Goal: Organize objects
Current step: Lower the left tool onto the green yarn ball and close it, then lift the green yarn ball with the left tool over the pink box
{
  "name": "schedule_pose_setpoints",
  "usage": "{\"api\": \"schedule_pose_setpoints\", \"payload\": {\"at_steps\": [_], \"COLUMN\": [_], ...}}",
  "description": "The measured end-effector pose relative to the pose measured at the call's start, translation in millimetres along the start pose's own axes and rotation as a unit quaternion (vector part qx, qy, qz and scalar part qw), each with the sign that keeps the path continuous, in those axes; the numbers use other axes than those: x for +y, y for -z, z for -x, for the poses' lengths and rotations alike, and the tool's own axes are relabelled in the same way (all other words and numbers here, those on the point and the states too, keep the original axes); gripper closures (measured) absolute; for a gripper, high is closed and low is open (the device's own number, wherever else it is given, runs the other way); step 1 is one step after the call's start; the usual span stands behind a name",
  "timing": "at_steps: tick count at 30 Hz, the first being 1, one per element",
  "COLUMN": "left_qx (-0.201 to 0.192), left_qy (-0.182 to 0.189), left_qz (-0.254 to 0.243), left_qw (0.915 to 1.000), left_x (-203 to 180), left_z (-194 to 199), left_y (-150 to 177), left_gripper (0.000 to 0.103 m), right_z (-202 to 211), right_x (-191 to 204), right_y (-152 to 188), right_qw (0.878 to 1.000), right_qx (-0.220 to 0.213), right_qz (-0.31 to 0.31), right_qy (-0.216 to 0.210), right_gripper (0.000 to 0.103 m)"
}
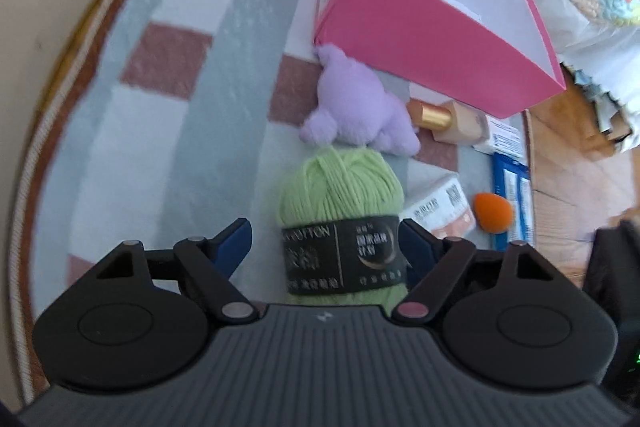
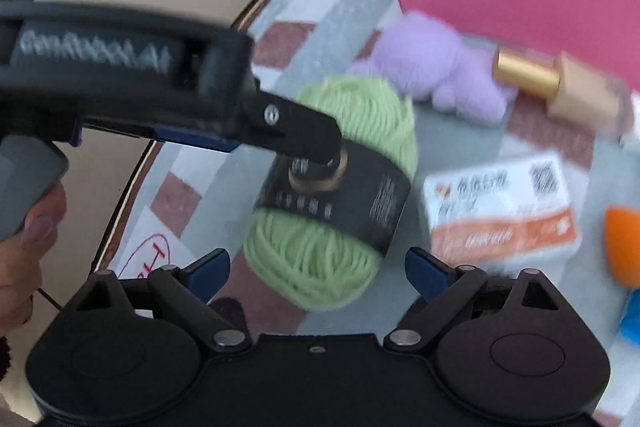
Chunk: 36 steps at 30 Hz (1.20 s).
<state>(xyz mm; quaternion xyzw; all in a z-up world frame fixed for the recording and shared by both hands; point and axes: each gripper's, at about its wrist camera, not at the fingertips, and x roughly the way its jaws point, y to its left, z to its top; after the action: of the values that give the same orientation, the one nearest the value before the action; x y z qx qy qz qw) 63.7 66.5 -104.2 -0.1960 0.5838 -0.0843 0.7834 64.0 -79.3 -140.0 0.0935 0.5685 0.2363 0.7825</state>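
Note:
A green yarn ball (image 1: 340, 187) with a black paper band lies on the checked rug (image 1: 172, 131). My left gripper (image 1: 326, 239) straddles it: the right finger sits at the band's edge, and a gap shows between the left finger (image 1: 236, 239) and the yarn, so it is open. In the right wrist view the same yarn ball (image 2: 320, 259) lies just ahead of my open right gripper (image 2: 318, 269), whose fingers hold nothing. The left gripper's black finger (image 2: 308, 135) reaches in from the left over the yarn's band.
A pink box (image 1: 440, 39) stands behind a purple plush toy (image 1: 356, 107). To the right lie a gold-capped bottle (image 1: 436, 117), a white and orange carton (image 1: 444, 207), an orange sponge (image 1: 494, 213) and blue packets (image 1: 512, 187). A hand (image 2: 24, 247) holds the left gripper's grip.

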Motion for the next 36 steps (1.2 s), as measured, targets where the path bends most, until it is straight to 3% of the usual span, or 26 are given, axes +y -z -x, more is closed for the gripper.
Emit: {"api": "schedule_pose_setpoints", "payload": {"at_steps": [5, 7, 10, 15, 21, 28, 36], "left_qx": [0.005, 0.0, 0.004, -0.015, -0.066, -0.091, -0.101], "left_qy": [0.023, 0.037, 0.063, 0.051, 0.021, 0.037, 0.071], "left_qz": [0.026, 0.038, 0.064, 0.028, -0.048, -0.131, -0.189], "left_qw": [0.9994, 0.9986, 0.996, 0.9982, 0.9964, 0.9865, 0.9743], "left_x": [8, 10, 16, -2, -46, -95, -139], "left_z": [-17, -18, -19, 6, 46, 84, 88], "left_y": [6, 7, 9, 7, 0, -28, -84], "left_gripper": [0.024, 0.027, 0.029, 0.035, 0.035, 0.035, 0.035], "right_z": [-8, -14, -7, 10, 44, 96, 152], "right_x": [4, -1, 3, 19, 34, 32, 5], "right_y": [2, -3, -1, 6, 9, 3, -26], "right_qw": [1.0, 1.0, 0.999, 0.996, 0.985, 0.967, 0.95], "right_qx": [-0.01, -0.018, -0.039, -0.075, -0.148, -0.229, -0.273], "right_qz": [0.004, 0.0, 0.011, 0.047, 0.084, 0.091, 0.095], "right_qy": [0.007, 0.021, 0.025, 0.028, 0.035, 0.061, 0.115], "right_gripper": [0.024, 0.036, 0.041, 0.043, 0.043, 0.043, 0.043]}}
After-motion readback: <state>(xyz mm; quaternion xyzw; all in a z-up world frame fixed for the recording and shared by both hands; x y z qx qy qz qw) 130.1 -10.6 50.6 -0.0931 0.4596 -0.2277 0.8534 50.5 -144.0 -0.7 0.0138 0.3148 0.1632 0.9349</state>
